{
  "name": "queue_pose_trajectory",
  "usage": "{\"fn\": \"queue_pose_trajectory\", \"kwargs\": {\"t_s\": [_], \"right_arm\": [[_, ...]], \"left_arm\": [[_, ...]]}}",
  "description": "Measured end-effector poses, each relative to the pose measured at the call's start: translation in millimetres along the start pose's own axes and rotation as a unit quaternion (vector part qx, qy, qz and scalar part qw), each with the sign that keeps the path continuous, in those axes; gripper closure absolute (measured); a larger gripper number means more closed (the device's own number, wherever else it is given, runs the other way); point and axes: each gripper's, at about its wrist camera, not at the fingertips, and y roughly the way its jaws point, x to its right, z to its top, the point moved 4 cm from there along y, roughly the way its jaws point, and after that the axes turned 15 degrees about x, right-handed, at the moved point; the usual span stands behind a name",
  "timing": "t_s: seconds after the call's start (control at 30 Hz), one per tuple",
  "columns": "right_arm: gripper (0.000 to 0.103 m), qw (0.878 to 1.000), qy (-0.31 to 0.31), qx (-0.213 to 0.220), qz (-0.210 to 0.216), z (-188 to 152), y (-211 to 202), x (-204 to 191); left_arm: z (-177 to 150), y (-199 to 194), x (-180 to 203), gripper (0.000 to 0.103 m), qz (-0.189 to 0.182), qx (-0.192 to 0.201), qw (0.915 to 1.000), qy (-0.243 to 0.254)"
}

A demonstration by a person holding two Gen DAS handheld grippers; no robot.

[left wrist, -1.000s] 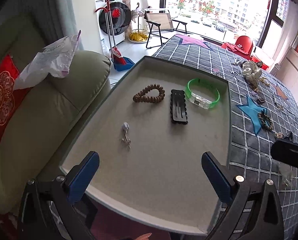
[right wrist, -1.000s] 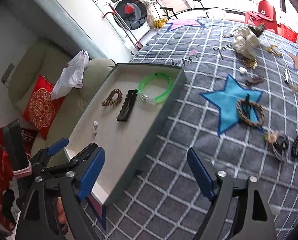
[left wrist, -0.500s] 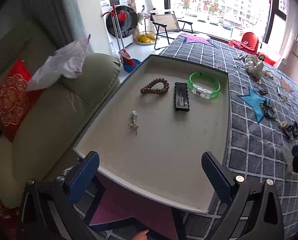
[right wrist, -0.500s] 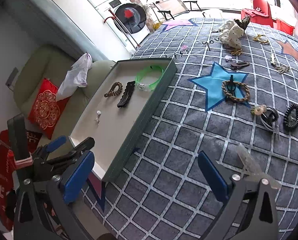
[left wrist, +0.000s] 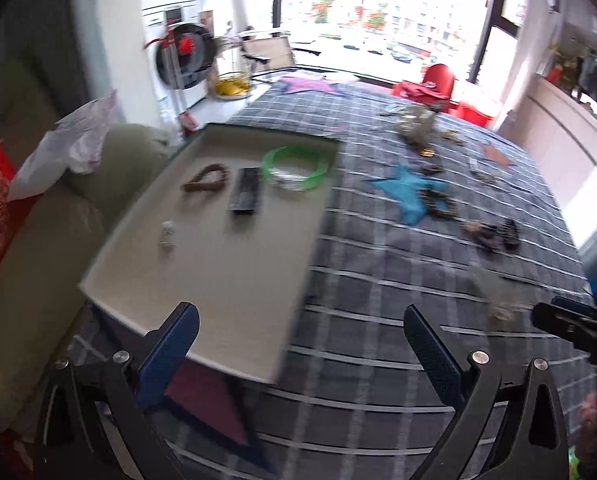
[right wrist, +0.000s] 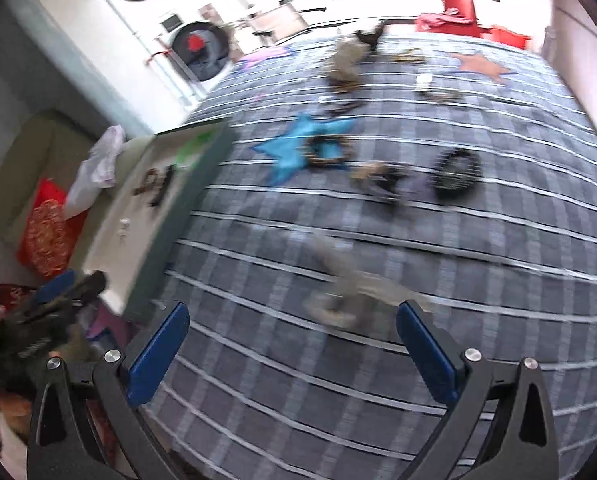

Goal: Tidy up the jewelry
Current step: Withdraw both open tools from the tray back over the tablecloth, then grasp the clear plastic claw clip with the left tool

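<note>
A shallow tray [left wrist: 234, 276] rests on the left of the checked cloth. It holds a green bangle [left wrist: 296, 170], a brown bead bracelet [left wrist: 205, 179], a black hair clip [left wrist: 245, 191] and a small silver earring [left wrist: 167, 236]. My left gripper [left wrist: 298, 340] is open and bare over the tray's near right corner. My right gripper [right wrist: 294, 320] is wide open above the cloth, and a pale, blurred trinket [right wrist: 346, 288] lies just ahead between its fingers, untouched. Beyond it lie a woven ring [right wrist: 328, 150] on a blue star and a black oval piece [right wrist: 456, 174].
More loose jewelry and a pale figurine [right wrist: 348, 62] lie at the far end of the cloth. A green sofa [left wrist: 38, 248] with a red cushion and a plastic bag stands left of the tray [right wrist: 166, 240]. The left gripper [right wrist: 58, 296] shows at the lower left of the right wrist view.
Both views have swung right, away from the tray and over the checked cloth. The right gripper's jaws have widened, and the pale trinket now lies close in front of it.
</note>
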Motion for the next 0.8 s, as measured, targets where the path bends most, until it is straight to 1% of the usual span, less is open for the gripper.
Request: {"fn": "queue_pose_trajectory", "kwargs": {"t_s": [0.1,0.23,0.37,0.47,0.6,0.8], "right_arm": [[0.0,0.999,0.018,0.004,-0.029,-4.9,-9.6,32.1],[0.0,0.998,0.038,0.006,-0.048,-13.5,-18.3,61.0],[0.0,0.998,0.033,0.005,-0.057,-21.6,-21.8,71.8],[0.0,0.998,0.03,0.007,-0.059,-24.1,-22.2,75.3],[0.0,0.997,0.042,0.013,-0.068,-21.3,-23.6,89.4],[0.0,0.994,0.057,0.021,-0.094,-8.4,-25.0,115.1]], "left_arm": [[-4.3,1.7,26.4,0.0,-0.021,-0.007,0.9997,0.01],[-12.6,8.0,51.6,0.0,-0.034,-0.02,0.9988,0.03],[-21.0,14.0,66.9,0.0,-0.035,-0.031,0.9981,0.04],[-25.2,19.8,74.6,0.0,-0.036,-0.045,0.9978,0.033],[-27.3,24.8,92.4,0.001,-0.076,-0.058,0.9952,0.019],[-32.5,33.8,128.9,0.001,-0.107,-0.062,0.9915,0.04]]}}
